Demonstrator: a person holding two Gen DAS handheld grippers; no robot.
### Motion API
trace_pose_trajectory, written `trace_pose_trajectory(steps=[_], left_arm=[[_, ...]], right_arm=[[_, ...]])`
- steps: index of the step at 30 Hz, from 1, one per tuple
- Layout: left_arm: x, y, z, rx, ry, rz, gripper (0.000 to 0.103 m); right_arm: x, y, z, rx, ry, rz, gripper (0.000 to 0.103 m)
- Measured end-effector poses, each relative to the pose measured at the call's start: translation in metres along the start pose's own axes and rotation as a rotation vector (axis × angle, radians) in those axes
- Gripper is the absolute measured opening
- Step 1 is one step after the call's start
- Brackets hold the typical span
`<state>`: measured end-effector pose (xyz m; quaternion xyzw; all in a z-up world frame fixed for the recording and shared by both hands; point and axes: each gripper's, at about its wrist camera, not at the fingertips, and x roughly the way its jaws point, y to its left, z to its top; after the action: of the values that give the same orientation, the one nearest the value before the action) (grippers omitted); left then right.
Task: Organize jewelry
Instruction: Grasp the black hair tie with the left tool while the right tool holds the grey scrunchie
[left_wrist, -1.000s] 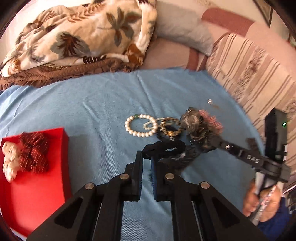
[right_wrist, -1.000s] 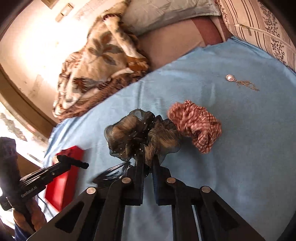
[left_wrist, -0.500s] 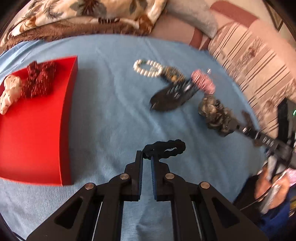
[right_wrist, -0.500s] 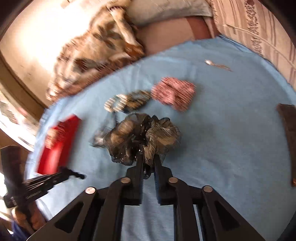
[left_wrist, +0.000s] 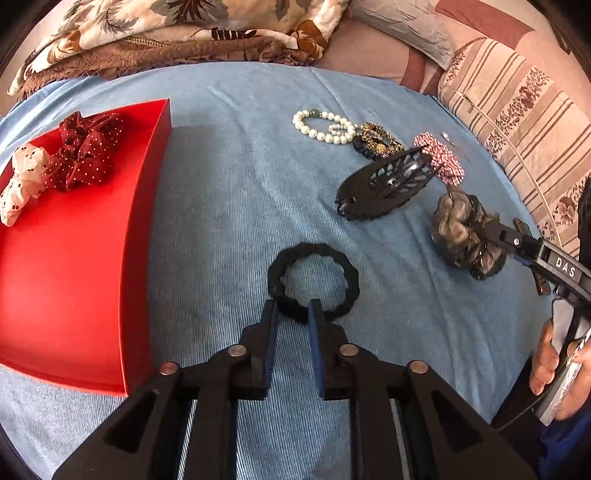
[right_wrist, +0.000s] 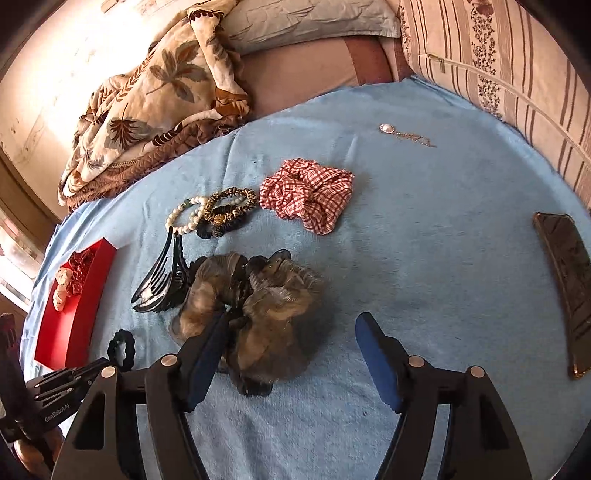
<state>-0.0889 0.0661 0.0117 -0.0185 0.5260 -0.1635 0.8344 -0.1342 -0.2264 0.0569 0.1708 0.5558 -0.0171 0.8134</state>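
We hold our left gripper (left_wrist: 292, 308) low over the blue bedspread (left_wrist: 229, 177), its fingers parted a little, with the near edge of the black hair tie (left_wrist: 313, 282) lying between the tips; the fingers do not press on it, and the tie rests flat on the cloth. Our right gripper (right_wrist: 291, 328) is spread wide, and the brown-grey scrunchie (right_wrist: 266, 306) lies on the bedspread by its left finger (right_wrist: 207, 350), loose rather than clamped.

To the left sits the red tray (left_wrist: 74, 280), which carries a dark red dotted scrunchie (left_wrist: 86, 151) and a white cherry-print scrunchie (left_wrist: 22, 182) at its far end. Beyond the hair tie lies a black claw clip (left_wrist: 384, 184). Farther back a pearl bracelet (left_wrist: 321, 127) touches a leopard-print tie (left_wrist: 378, 142), with a red checked scrunchie (right_wrist: 306, 192) just beside them. A small pendant on a chain (right_wrist: 404, 134) lies well apart, near the striped cushion (right_wrist: 509, 62). A phone (right_wrist: 567, 280) lies at the right edge of the bedspread.
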Motion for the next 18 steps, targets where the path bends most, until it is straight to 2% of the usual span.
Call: trace_pose_trajectory(steps=[6, 12, 13, 14, 16, 18], left_arm=[[0.01, 0.001, 0.013, -0.027, -0.001, -0.021, 0.025], [0.019, -0.014, 0.02, 0.018, -0.013, 0.02, 0.025], [0.02, -0.016, 0.02, 0.022, -0.015, 0.029, 0.025], [0.021, -0.017, 0.021, 0.023, -0.019, 0.035, 0.02], [0.023, -0.019, 0.022, 0.027, -0.021, 0.045, 0.008], [0.021, -0.017, 0.022, 0.021, -0.024, 0.031, 0.008]], right_arm=[[0.003, 0.005, -0.002, -0.012, 0.004, 0.014, 0.076], [0.008, 0.013, -0.003, -0.042, 0.005, 0.004, 0.072], [0.009, 0.014, -0.003, -0.047, 0.006, 0.003, 0.067], [0.011, 0.016, -0.003, -0.056, 0.009, 0.003, 0.063], [0.014, 0.018, -0.005, -0.069, 0.022, 0.009, 0.038], [0.016, 0.021, -0.005, -0.079, 0.026, 0.017, 0.024]])
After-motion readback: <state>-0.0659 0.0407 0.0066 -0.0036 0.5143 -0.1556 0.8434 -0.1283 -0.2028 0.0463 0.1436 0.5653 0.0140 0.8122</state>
